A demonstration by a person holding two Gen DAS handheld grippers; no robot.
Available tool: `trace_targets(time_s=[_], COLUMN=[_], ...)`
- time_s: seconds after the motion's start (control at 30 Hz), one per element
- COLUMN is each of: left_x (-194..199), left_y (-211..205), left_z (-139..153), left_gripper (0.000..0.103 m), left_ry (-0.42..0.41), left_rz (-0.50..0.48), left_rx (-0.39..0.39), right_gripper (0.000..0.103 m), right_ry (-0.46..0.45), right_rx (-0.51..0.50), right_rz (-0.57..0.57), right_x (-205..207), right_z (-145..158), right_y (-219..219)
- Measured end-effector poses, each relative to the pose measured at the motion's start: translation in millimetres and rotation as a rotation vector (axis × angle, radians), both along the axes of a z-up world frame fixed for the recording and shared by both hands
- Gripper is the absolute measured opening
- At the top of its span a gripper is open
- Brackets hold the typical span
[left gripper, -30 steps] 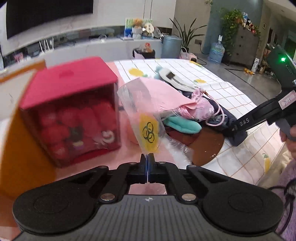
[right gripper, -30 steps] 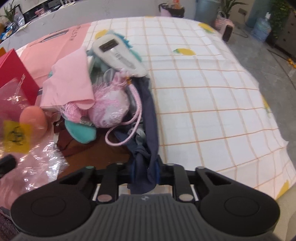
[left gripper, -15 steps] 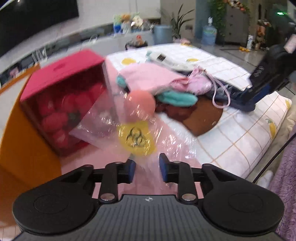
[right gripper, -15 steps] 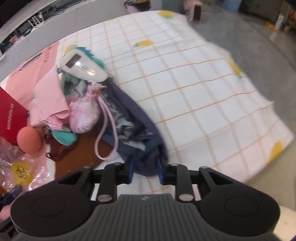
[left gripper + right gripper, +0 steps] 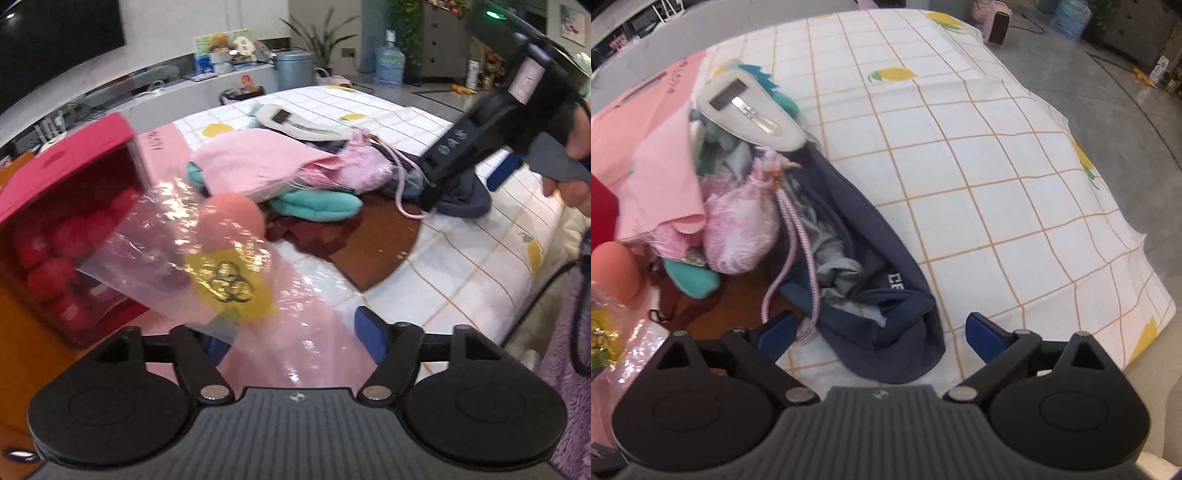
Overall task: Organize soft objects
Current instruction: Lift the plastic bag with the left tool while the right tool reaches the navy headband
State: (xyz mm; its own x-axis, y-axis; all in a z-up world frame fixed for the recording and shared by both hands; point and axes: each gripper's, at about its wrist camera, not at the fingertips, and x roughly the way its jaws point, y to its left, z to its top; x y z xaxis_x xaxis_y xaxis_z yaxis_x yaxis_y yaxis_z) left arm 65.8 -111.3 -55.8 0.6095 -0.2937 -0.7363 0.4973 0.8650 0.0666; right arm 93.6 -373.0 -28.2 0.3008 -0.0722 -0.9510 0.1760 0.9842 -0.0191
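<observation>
Navy garment point(image 5: 886, 314), bunched with a grey lining showing, lies on the checked tablecloth point(image 5: 997, 166) at the near edge of the heap, between the spread jaws of the right gripper point(image 5: 881, 330); those jaws have just been opening and no pad presses on the cloth. Beside it sit a pink drawstring pouch point(image 5: 738, 229), a teal plush piece point(image 5: 690, 280) and a pale pink cloth point(image 5: 665, 184). Further left, the clear plastic bag point(image 5: 221, 266) with a yellow emblem, a peach ball point(image 5: 232, 218) inside, droops before the red box point(image 5: 62, 206). The left gripper point(image 5: 291, 343) has also just been opening; the bag's film lies between its wide jaws, unclamped. Both items look just released, so sorting seems between picks. Next probably calls for choosing one soft piece and closing squarely on a thick fold.
</observation>
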Motion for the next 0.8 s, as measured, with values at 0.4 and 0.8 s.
trace_targets(time_s=[0.4,0.8], left_x=[1.9,-8.1], left_y=[10.3,25.0], left_z=[-1.6,9.9], left_gripper=[0.013,0.005], left_ry=[-0.03,-0.02], left_rz=[0.05,0.064], left_rx=[-0.031,-0.075], right_gripper=[0.013,0.01], right_ry=[-0.062,-0.26], right_rx=[0.084,0.146], right_rz=[-0.026,-0.08], right_x=[-6.7,-34.5], right_z=[5.2,42.4], right_y=[-13.2,-21.0])
